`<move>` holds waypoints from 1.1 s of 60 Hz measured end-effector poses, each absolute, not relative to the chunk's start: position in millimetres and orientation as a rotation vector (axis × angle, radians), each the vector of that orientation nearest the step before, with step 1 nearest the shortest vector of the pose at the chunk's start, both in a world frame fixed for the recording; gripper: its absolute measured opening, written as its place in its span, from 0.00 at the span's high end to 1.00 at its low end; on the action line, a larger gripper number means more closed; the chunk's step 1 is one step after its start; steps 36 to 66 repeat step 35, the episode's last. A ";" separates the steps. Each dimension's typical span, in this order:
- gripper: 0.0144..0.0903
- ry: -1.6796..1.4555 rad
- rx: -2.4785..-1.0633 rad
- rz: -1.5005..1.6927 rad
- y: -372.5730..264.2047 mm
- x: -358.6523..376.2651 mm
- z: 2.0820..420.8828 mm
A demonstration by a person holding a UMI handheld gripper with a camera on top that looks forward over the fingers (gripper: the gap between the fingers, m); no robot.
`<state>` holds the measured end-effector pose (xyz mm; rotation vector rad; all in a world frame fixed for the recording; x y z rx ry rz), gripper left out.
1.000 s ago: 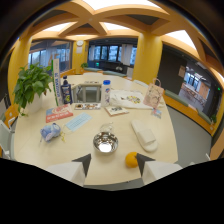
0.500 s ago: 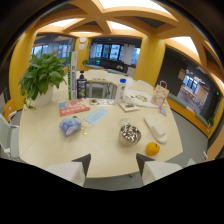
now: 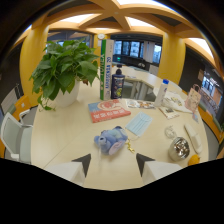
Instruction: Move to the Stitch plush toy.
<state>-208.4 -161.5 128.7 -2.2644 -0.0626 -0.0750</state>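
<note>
Overhead, yellow beams and lit ceiling panels span a room with yellow columns and dark windows in the upper middle and upper right of the frame. Below them a broad, pale round worktop (image 3: 60,145) fills the centre of the frame. On it, at the upper left, a leafy green plant (image 3: 62,67) stands in a white pot. Right of the plant a tall green and white box (image 3: 106,70) stands upright, with a dark bottle (image 3: 118,84) just beside it. A red and white book (image 3: 108,110) lies flat in the middle, and a light blue face mask (image 3: 138,123) lies just to its right. Toward the right edge sit a clear bottle with a blue cap (image 3: 162,92), a shiny metal bowl (image 3: 179,148) and a small orange fruit (image 3: 193,160) near the rim. A white chair (image 3: 12,137) shows at the far left.

The Stitch plush toy (image 3: 111,140) lies on the worktop just below the book, slightly above the gap between the 2 dark fingertips. The gripper (image 3: 113,164) is spread, its fingers apart with nothing between them; the toy sits just ahead of them, not touching.
</note>
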 end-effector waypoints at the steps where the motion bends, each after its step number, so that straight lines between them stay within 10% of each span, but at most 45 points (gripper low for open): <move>1: 0.06 -0.065 -2.267 -0.069 -155.7 -210.5 125.8; 66: 0.05 -0.079 -2.378 -0.010 -79.0 -219.1 70.1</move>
